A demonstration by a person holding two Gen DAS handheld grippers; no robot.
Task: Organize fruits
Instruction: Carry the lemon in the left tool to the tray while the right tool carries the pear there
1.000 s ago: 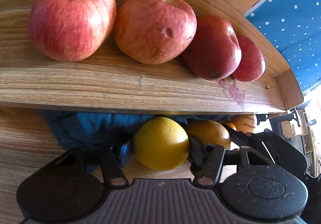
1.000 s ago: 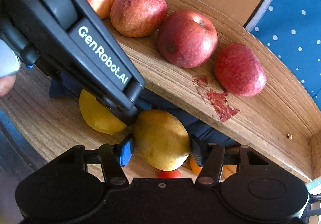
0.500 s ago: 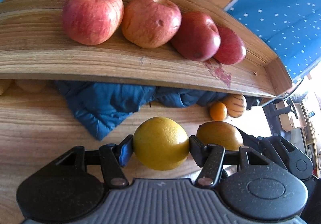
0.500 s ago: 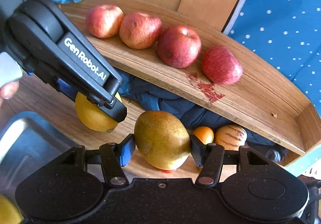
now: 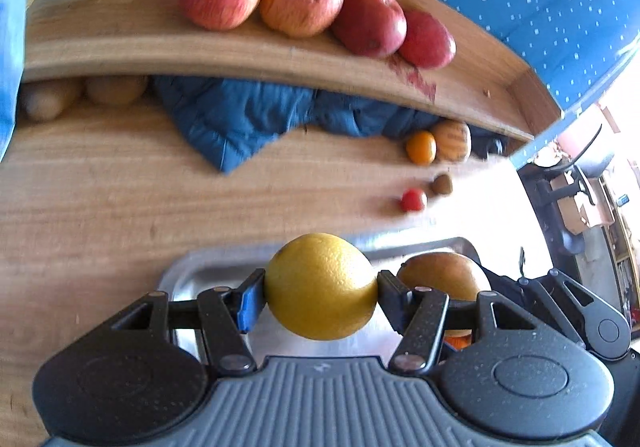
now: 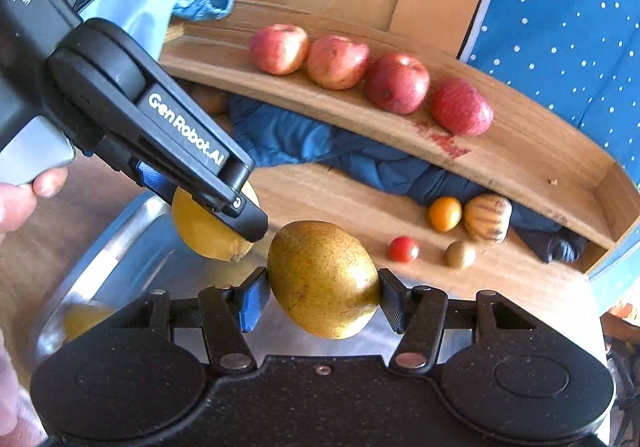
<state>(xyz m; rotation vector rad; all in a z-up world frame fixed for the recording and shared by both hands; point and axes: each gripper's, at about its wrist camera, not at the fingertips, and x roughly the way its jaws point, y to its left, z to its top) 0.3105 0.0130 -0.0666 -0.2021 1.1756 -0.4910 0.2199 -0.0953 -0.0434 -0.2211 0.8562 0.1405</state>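
A dark blue quilted jacket [image 6: 344, 155] lay crumpled under the wooden shelf [image 6: 532, 163], spilling onto the table [image 5: 100, 199]. A blue fabric with white dots [image 6: 568, 7] hung behind. A red stain [image 6: 446, 141] marked the shelf.

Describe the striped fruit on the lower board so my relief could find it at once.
Start at the curved wooden shelf carrying four red apples, then drop to the board beneath its right end, beside the blue quilted cloth. The striped fruit lies there, right of a small orange fruit. It alone is pale tan with dark stripes, and is the biggest of that small cluster.
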